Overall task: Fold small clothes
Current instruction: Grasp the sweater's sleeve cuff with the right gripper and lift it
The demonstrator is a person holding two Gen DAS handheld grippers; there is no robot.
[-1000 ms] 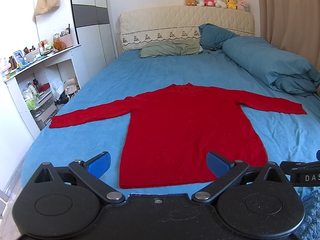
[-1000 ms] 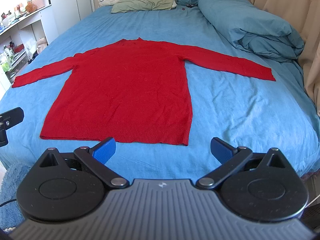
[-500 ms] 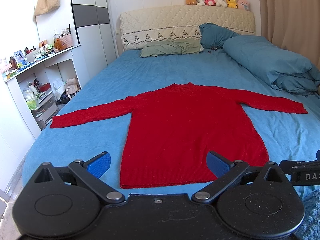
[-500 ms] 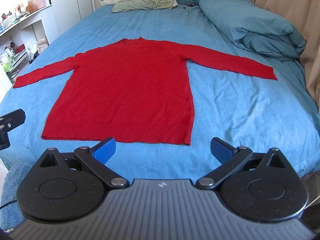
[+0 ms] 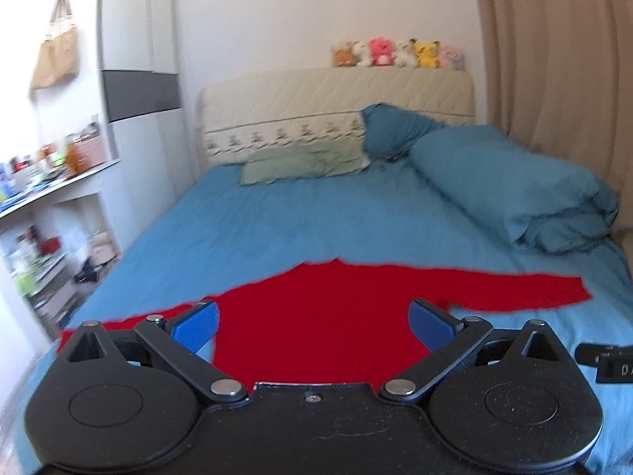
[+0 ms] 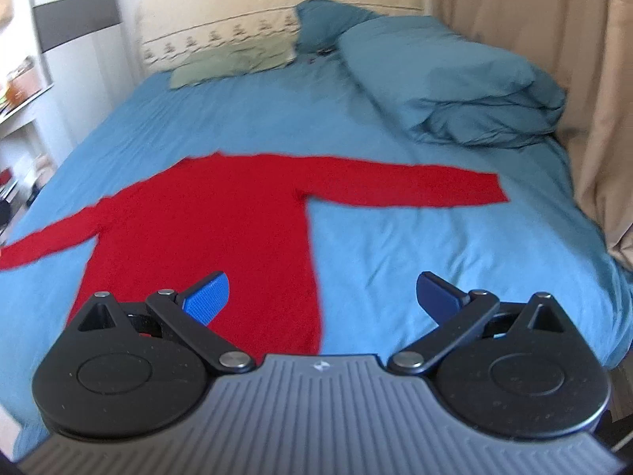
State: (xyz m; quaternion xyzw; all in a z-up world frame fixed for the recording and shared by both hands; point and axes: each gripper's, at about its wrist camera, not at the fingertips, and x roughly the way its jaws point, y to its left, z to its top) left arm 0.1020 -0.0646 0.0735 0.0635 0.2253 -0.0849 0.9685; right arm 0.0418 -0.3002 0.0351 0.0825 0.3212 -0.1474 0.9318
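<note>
The bed (image 6: 395,261) is covered with a blue sheet. A duvet (image 6: 455,79) is heaped near its far right corner, and pillows (image 5: 304,160) are laid along the head edge. A red sweater (image 6: 205,233) is spread flat near the foot edge, front down or up cannot be told. Its sleeves are stretched out toward the left and right edges.

Both grippers have been pushed forward over the foot edge, and both views are now blurred by the move. A moment ago the whole hem was seen; now it is hidden under the tools. The left gripper (image 5: 312,326) is held wide open above the sweater's body. The right gripper (image 6: 322,295) is also held wide open, above the body's right side edge. Nothing is gripped yet.

It is judged that folding is about to start. A sleeve or a side is probably picked first.
</note>
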